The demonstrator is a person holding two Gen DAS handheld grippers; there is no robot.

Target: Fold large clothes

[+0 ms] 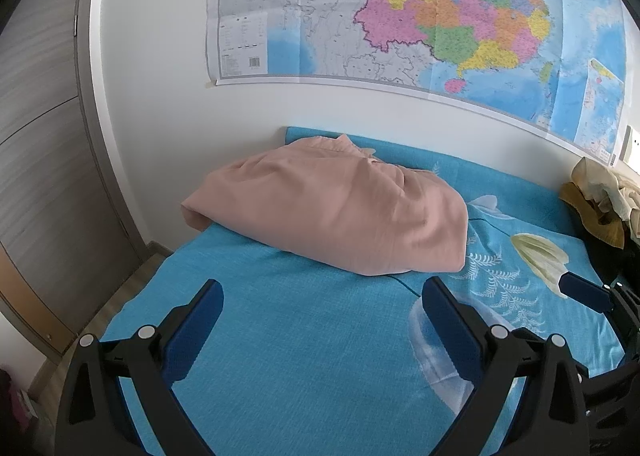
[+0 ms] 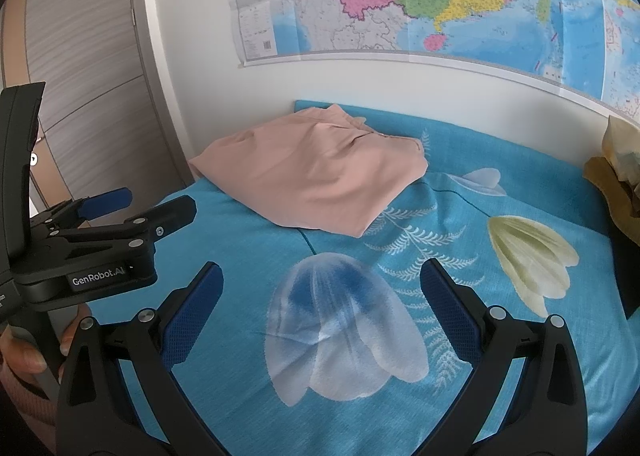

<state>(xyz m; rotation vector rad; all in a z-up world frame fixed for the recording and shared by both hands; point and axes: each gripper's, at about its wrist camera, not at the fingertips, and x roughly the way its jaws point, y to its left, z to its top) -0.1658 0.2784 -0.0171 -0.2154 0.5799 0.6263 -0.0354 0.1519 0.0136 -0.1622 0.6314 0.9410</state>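
Folding looks done for the pink garment (image 1: 332, 215), a bundle lying at frame centre on the blue floral bedsheet (image 1: 304, 336); left gripper (image 1: 320, 320) and right gripper (image 2: 320, 304) gape empty, so next probably comes fetching from the clothes heap (image 1: 600, 199) at right edge.

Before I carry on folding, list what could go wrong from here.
1. The folded peach cotton garment lies at the blue floral bedspread's far corner, one end overhanging; a nudge may slide it off.
2. Both open claws, left claw and right claw, sit close together and could collide.
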